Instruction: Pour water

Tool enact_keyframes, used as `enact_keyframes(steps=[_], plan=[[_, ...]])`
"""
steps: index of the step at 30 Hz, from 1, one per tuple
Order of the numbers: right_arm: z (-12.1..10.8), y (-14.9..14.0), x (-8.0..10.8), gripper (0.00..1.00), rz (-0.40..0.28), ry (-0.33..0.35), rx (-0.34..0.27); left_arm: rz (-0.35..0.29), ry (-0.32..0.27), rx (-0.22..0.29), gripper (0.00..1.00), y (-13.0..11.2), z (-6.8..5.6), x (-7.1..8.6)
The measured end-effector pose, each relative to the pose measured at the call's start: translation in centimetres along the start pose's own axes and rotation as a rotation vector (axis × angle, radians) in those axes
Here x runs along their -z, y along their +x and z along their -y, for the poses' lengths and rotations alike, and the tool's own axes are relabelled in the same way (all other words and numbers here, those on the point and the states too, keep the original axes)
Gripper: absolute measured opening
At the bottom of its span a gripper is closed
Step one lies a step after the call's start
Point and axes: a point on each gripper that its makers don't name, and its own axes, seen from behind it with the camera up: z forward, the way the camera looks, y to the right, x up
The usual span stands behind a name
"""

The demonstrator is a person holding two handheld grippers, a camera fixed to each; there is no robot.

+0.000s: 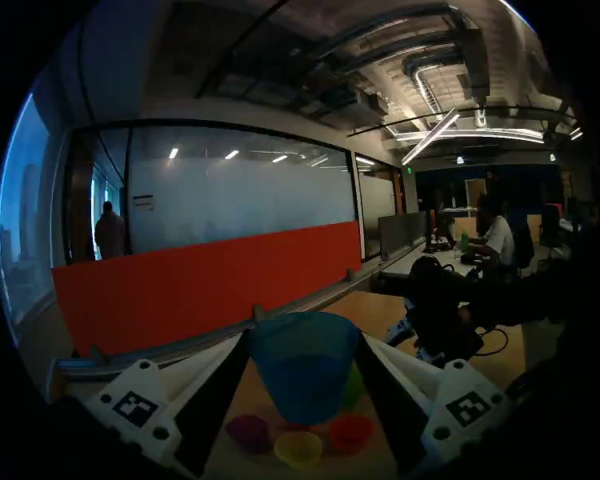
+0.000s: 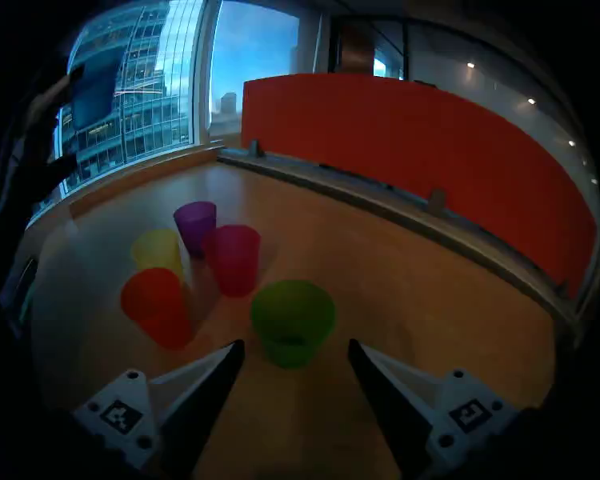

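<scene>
Left hand-held gripper [image 1: 304,376]: closed on the blue cup [image 1: 304,364], one finger pressed to each side. The cup is upright and raised above the bench [image 2: 428,304]. Its lower part reads darker, likely water; the level is hard to fix.

Right hand-held gripper [image 2: 294,346]: jaws apart, empty, low over the bench. The green cup [image 2: 292,320] sits just ahead of the fingertips, untouched.

Also on the bench, all upright: red cup [image 2: 158,306], yellow cup [image 2: 158,250], purple cup [image 2: 194,226], magenta cup [image 2: 234,258]. These four are bunched close; the green cup stands a little apart.

Risks from here (judgement):
- Pouring from this height could splash or miss the chosen mouth.
- With the cups crowded, a wandering stream lands in a neighbour.
- The blue cup is tapered and smooth, so it may slip in the fingers once tilted.
- The cups look like light plastic and could tip if the stream hits a rim.
- The open right fingers are close enough to nudge the green cup over.
</scene>
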Motion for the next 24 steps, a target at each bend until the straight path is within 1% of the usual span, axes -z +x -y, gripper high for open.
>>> enact_keyframes(steps=[15, 24], plan=[[0.3, -0.6, -4.0, 1.0, 0.043, 0.017, -0.006, 0.007, 0.009, -0.014, 0.9, 0.0, 0.1, 0.6], [0.5, -0.4, -5.1, 1.0, 0.048, 0.02, -0.005, 0.011, 0.013, -0.02, 0.9, 0.0, 0.3, 0.8]])
